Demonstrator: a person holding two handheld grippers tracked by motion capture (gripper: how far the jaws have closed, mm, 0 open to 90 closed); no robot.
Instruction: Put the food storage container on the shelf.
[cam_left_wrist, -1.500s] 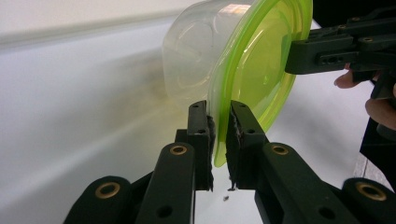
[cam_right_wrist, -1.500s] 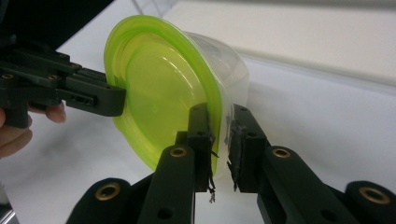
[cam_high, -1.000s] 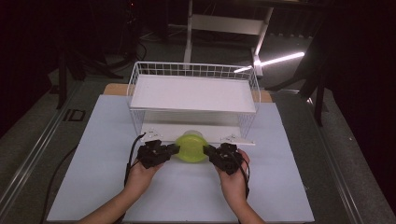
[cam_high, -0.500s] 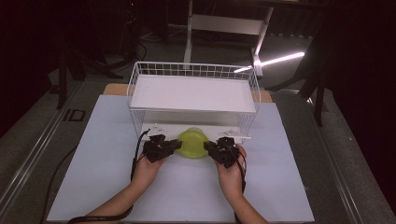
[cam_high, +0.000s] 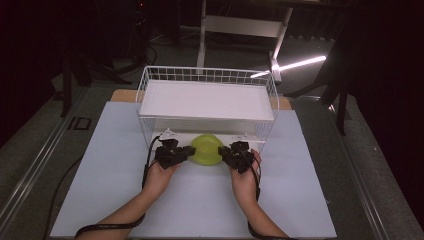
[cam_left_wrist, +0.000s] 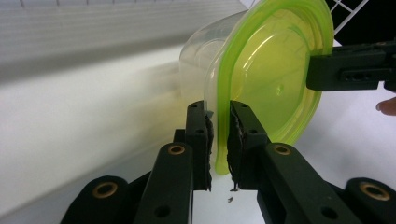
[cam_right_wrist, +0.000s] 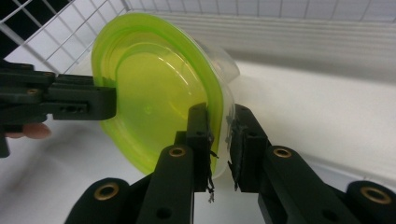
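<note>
A clear round container with a lime-green lid (cam_high: 207, 149) hangs between both grippers just in front of the white wire rack (cam_high: 207, 100). My left gripper (cam_high: 186, 152) is shut on the lid's rim at its left side; in the left gripper view the pads pinch the green rim (cam_left_wrist: 221, 140). My right gripper (cam_high: 224, 153) is shut on the rim at the opposite side, and in the right gripper view its pads clamp the lid's edge (cam_right_wrist: 219, 126). The container (cam_left_wrist: 261, 79) is tilted, its lid facing the person. The other gripper's jaw (cam_right_wrist: 60, 105) shows at the far rim.
The wire rack has a white upper shelf (cam_high: 207, 99) and a low opening under it, right behind the container. It stands on a white table mat (cam_high: 110, 165). Dark floor and a stand's legs (cam_high: 245, 30) lie beyond the table.
Both hands have carried the container forward and slightly down, from the open mat toward the rack's lower opening. The grips look unchanged.
</note>
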